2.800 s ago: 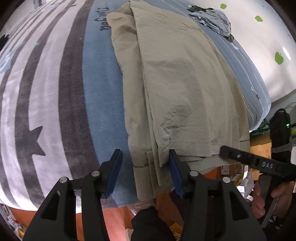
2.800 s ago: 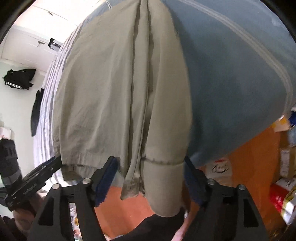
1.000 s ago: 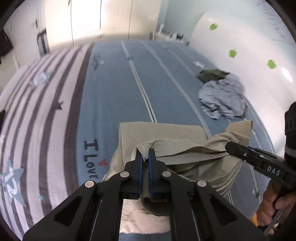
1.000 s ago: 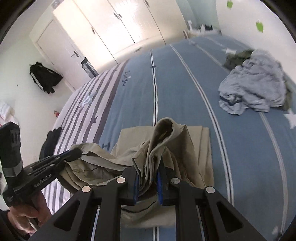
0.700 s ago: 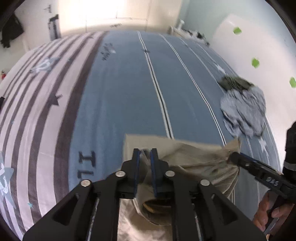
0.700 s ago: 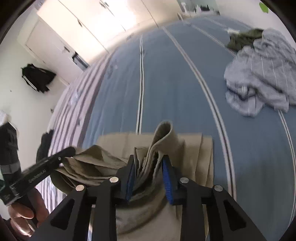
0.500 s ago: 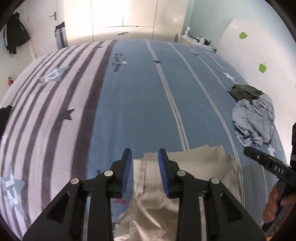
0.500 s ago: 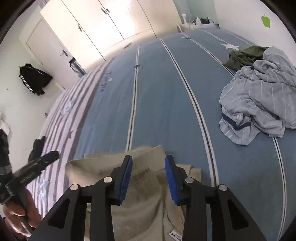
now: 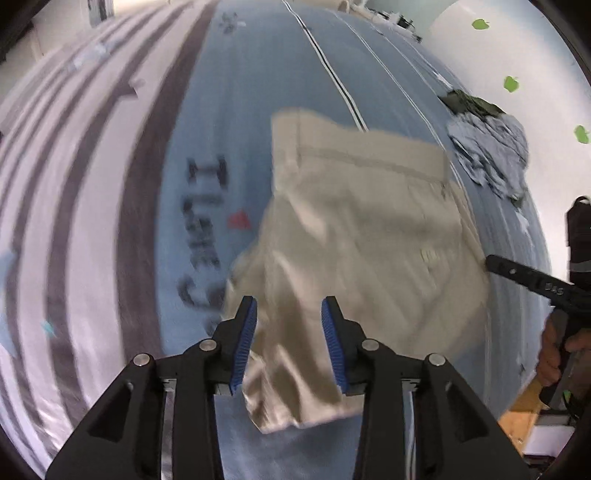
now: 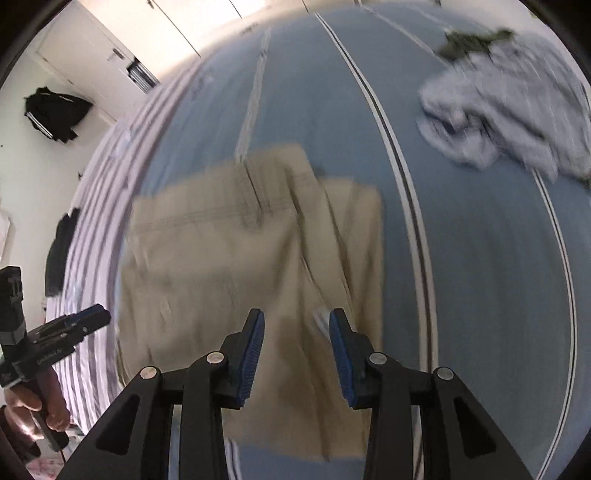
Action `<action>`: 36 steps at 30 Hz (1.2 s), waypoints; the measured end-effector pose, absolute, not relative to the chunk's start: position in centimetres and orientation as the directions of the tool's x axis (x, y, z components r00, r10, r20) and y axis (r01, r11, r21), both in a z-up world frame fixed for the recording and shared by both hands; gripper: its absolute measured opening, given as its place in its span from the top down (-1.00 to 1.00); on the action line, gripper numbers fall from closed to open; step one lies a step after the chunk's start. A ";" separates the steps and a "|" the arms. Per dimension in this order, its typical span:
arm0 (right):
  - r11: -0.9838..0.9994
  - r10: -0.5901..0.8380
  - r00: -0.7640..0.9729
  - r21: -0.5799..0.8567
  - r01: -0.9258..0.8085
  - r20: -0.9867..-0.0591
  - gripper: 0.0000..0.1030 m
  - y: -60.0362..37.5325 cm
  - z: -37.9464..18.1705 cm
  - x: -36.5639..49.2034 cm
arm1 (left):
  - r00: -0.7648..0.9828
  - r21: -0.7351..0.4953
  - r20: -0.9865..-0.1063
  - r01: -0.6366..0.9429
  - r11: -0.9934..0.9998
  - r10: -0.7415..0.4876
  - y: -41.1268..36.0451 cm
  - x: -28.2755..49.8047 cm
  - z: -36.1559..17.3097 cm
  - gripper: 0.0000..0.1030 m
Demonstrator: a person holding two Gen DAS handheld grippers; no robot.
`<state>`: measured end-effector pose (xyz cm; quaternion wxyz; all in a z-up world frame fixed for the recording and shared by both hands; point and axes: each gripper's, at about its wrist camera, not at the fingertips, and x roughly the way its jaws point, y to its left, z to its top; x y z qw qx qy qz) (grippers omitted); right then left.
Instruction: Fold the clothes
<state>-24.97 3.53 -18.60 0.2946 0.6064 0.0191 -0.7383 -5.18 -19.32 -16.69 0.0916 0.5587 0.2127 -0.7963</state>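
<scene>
Khaki trousers [image 9: 354, 229] lie folded over on the blue bedspread; they also show in the right wrist view [image 10: 240, 258], waistband at the far end. My left gripper [image 9: 289, 338] is open and empty, above the near left part of the trousers. My right gripper [image 10: 296, 347] is open and empty, above their near right part. Each gripper shows at the edge of the other's view, the right one [image 9: 517, 275] and the left one [image 10: 79, 323]. Both views are motion-blurred.
A crumpled grey striped shirt [image 10: 509, 107] with a dark green garment [image 10: 472, 40] behind it lies at the right of the bed; the shirt shows in the left wrist view [image 9: 491, 155]. The bedspread [image 9: 92, 184] has purple-and-white stripes at left. Wardrobe doors [image 10: 155, 33] stand beyond.
Both grippers carried the trouser legs up over the waist end, then opened and let go. The trousers now lie folded in half and both grippers have drawn back toward the near end.
</scene>
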 end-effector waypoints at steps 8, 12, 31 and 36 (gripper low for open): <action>-0.815 -0.409 -0.024 0.353 0.460 -0.912 0.33 5.8 -21.0 -22.9 | -0.291 -0.253 -0.945 0.372 -0.893 0.147 -18.0 -4.4 -19.6 0.06; -0.811 -0.379 -0.037 0.313 0.494 -0.924 0.33 5.6 -21.9 -22.2 | -0.321 -0.244 -0.937 0.307 -0.920 0.141 -17.1 -4.4 -19.6 0.36; -0.834 -0.367 -0.096 0.282 0.475 -0.925 0.86 8.0 -21.3 -19.2 | -0.371 -0.140 -0.927 0.237 -0.962 0.043 -15.6 -3.7 -16.4 0.88; -0.845 -0.366 -0.195 0.238 0.478 -0.910 0.78 7.4 -19.3 -21.5 | -0.419 -0.066 -0.906 0.287 -0.956 -0.063 -17.8 -5.4 -14.6 0.79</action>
